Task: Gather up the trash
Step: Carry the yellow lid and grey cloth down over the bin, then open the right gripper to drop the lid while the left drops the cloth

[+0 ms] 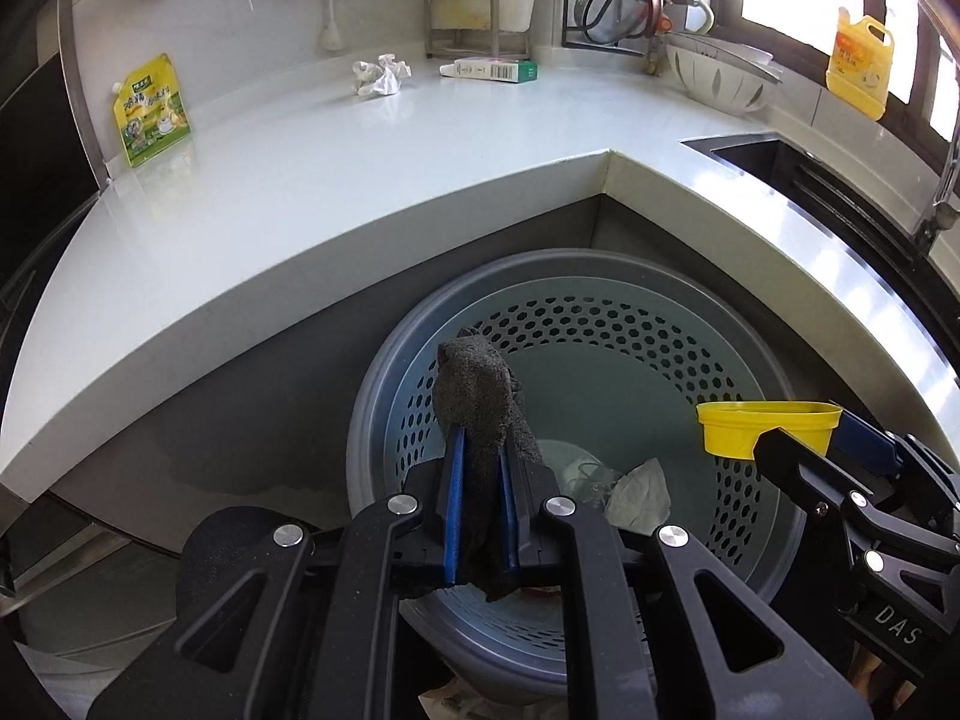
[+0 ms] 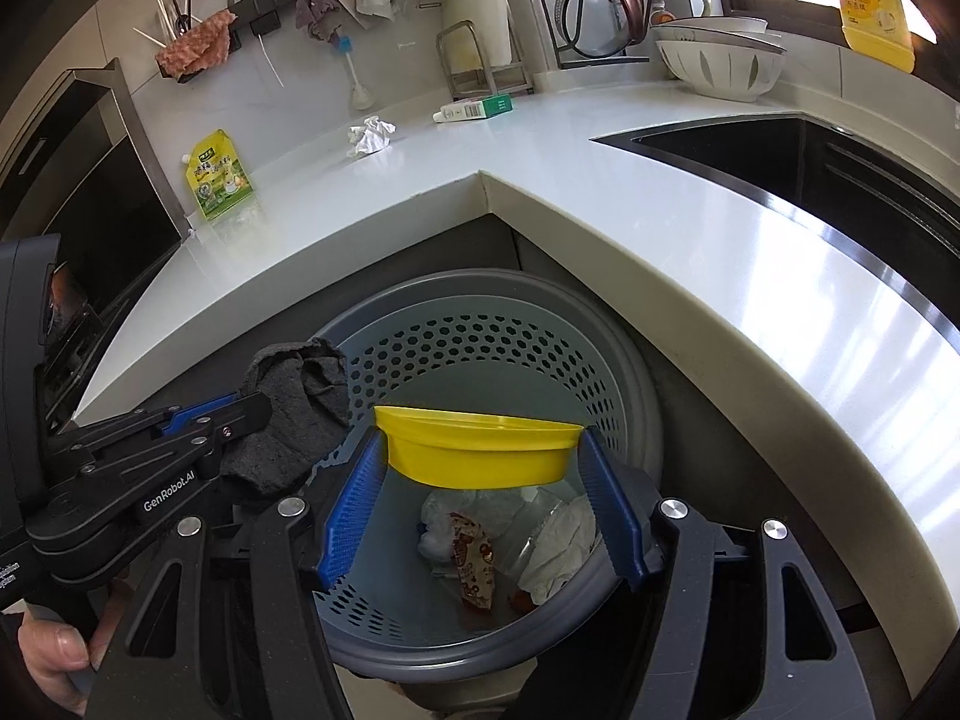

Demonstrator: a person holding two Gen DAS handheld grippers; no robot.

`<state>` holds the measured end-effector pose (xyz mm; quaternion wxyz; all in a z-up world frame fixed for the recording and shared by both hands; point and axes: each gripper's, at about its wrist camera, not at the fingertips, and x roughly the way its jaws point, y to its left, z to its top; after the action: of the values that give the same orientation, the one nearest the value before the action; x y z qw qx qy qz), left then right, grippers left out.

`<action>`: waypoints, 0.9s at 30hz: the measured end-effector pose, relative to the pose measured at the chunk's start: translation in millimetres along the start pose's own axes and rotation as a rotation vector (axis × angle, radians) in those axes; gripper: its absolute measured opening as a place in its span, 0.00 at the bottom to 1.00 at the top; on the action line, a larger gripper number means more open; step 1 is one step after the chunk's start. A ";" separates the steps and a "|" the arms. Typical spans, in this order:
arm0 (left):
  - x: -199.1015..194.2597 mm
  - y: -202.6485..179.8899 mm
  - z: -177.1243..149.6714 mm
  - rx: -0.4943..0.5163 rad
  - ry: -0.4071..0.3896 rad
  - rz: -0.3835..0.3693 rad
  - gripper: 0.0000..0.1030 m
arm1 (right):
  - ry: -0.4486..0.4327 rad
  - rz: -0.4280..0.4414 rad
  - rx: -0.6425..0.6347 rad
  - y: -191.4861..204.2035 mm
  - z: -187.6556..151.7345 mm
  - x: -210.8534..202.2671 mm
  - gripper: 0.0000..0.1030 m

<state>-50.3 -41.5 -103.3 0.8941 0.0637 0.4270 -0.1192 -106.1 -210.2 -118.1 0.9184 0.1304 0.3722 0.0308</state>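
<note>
A: We have both grippers over the grey perforated bin (image 2: 498, 372), which stands on the floor in the inner corner of the white worktop (image 2: 690, 228). Our left gripper (image 1: 480, 450) has its jaws clenched on a dark grey cloth (image 1: 480, 396), which sticks up past the blue pads and hangs down behind them.

B: And our right gripper (image 2: 483, 450) grasps a yellow plastic cup (image 2: 480, 450) across its width, jaws set wide, one blue pad on each side of it. The cup lies tilted above the bin's mouth.

A: Down in the bin we see crumpled white paper (image 2: 564, 534) and a reddish printed wrapper (image 2: 474, 564) lying together on the bottom.

B: On the worktop, well apart from us, we see a crumpled white tissue (image 1: 381, 75), a white and green box (image 1: 489, 69) lying flat near the wall, and a yellow-green pouch (image 1: 150, 111) leaning upright at the far left.

A: A hand (image 2: 54, 654) shows at the lower left of the right wrist view, gripping the left gripper's handle.
</note>
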 end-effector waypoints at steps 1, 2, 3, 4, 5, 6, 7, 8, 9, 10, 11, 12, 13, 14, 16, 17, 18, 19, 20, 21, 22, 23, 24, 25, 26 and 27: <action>1.1 0.0 -0.2 -0.001 0.003 0.001 0.11 | -0.001 0.000 0.006 -0.6 -0.2 0.8 0.61; 1.6 -0.2 -0.5 0.000 0.006 0.001 0.11 | -0.002 -0.001 0.008 -0.8 -1.1 1.4 0.61; 1.9 -0.5 -1.1 0.002 0.006 0.002 0.11 | -0.003 -0.004 0.008 -0.5 -2.0 2.3 0.61; 2.1 -1.3 -2.0 0.003 0.006 0.005 0.11 | -0.001 -0.008 0.010 -0.6 -2.8 3.6 0.61; 2.8 -1.2 -2.2 0.002 0.007 0.008 0.11 | 0.003 -0.009 0.012 -0.9 -3.3 5.2 0.61; 3.6 -1.1 -2.6 0.001 0.009 0.010 0.11 | 0.007 -0.012 0.013 -0.9 -3.6 7.0 0.61; 5.0 -0.9 -2.2 -0.001 0.012 0.010 0.11 | 0.009 -0.020 0.015 -1.3 -4.0 8.3 0.61; 6.4 -0.7 -1.9 -0.003 0.016 0.011 0.11 | 0.010 -0.026 0.017 -1.5 -3.9 9.4 0.61; 7.4 -0.4 -1.9 -0.004 0.018 0.012 0.11 | 0.010 -0.029 0.019 -1.8 -3.8 10.1 0.61; 8.3 -0.5 -1.7 -0.005 0.020 0.015 0.11 | 0.010 -0.035 0.018 -1.8 -4.0 10.7 0.61; 9.1 -0.2 -1.6 -0.005 0.021 0.018 0.11 | 0.009 -0.041 0.015 -1.3 -4.0 11.4 0.61; 9.7 0.0 -1.4 -0.006 0.023 0.020 0.11 | 0.010 -0.047 0.012 -0.5 -3.9 12.3 0.61; 10.7 -0.1 -1.3 -0.007 0.023 0.021 0.11 | 0.011 -0.050 0.009 0.1 -3.7 13.4 0.61; 11.1 -0.1 -1.4 -0.007 0.024 0.022 0.11 | 0.012 -0.052 0.006 0.8 -3.7 14.1 0.61; 11.9 0.5 -1.4 -0.007 0.026 0.021 0.11 | 0.010 -0.061 -0.005 2.9 -4.2 14.7 0.61; 12.6 0.7 -1.5 -0.009 0.026 0.020 0.11 | 0.008 -0.068 -0.013 4.0 -4.1 14.8 0.61; 12.9 1.1 -1.6 -0.009 0.025 0.019 0.11 | 0.007 -0.074 -0.021 4.7 -4.1 14.7 0.61; 13.6 1.3 -1.5 -0.010 0.025 0.020 0.11 | 0.006 -0.080 -0.028 5.5 -4.1 14.6 0.61; 14.0 1.4 -1.7 -0.011 0.026 0.020 0.11 | 0.003 -0.083 -0.034 6.2 -4.4 13.9 0.61; 14.4 1.9 -1.7 -0.013 0.028 0.018 0.11 | 0.001 -0.085 -0.037 6.0 -4.4 13.5 0.61; 14.3 1.6 -2.0 -0.014 0.030 0.016 0.11 | -0.001 -0.086 -0.037 5.4 -4.3 13.5 0.61; 14.8 2.0 -2.0 -0.015 0.033 0.014 0.11 | -0.002 -0.085 -0.034 4.3 -4.1 13.4 0.61; 15.0 2.5 -2.4 -0.017 0.035 0.013 0.13 | -0.003 -0.082 -0.030 3.3 -3.9 13.1 0.61; 15.1 2.9 -2.7 -0.020 0.038 0.011 0.14 | -0.005 -0.080 -0.026 2.3 -3.9 12.6 0.61; 15.5 3.5 -2.8 -0.023 0.041 0.010 0.14 | -0.005 -0.078 -0.023 1.3 -3.5 12.2 0.62; 16.0 3.9 -2.7 -0.026 0.045 0.008 0.14 | -0.006 -0.074 -0.021 0.6 -3.1 11.6 0.62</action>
<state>-41.6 -39.6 -117.4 0.8856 0.0563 0.4482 -0.1085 -99.9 -207.2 -127.9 0.9214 0.1069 0.3735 0.0002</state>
